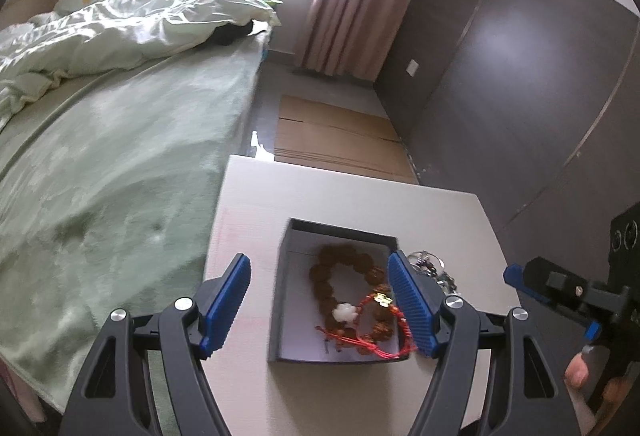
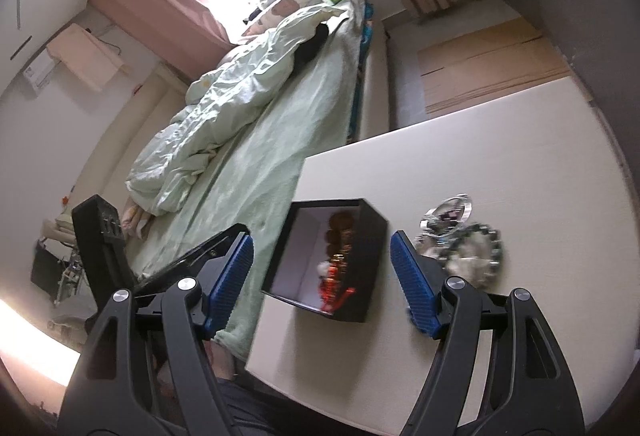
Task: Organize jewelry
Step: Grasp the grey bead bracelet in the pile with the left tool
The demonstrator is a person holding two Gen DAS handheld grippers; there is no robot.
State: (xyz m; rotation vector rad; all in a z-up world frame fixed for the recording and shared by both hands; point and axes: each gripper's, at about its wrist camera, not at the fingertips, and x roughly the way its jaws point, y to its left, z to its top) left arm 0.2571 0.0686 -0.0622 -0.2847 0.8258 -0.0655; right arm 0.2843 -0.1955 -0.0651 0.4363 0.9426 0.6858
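Dark grey square cardboard box, lid off, sits on the cream rectangular tabletop; that box is the landmark. Left wrist view: left gripper spread wide, blue ribbed pads either side of the box, gripping nothing. Inside the box lie a brown chunky-bead bracelet with one white bead and a red braided cord bracelet with a gold charm, overlapping. Just right of the box, on the tabletop, silver jewelry pile, partly hidden by the pad. Further right, right gripper seen side-on, held by a hand. Left of the box, pale green bed blanket.

Right wrist view: right gripper wide, nothing held, box between its pads. Both bracelets inside, blurred. Right of the box, silver ring-shaped bangle and silver beaded bracelet, touching. Left of the box, left gripper's black body.
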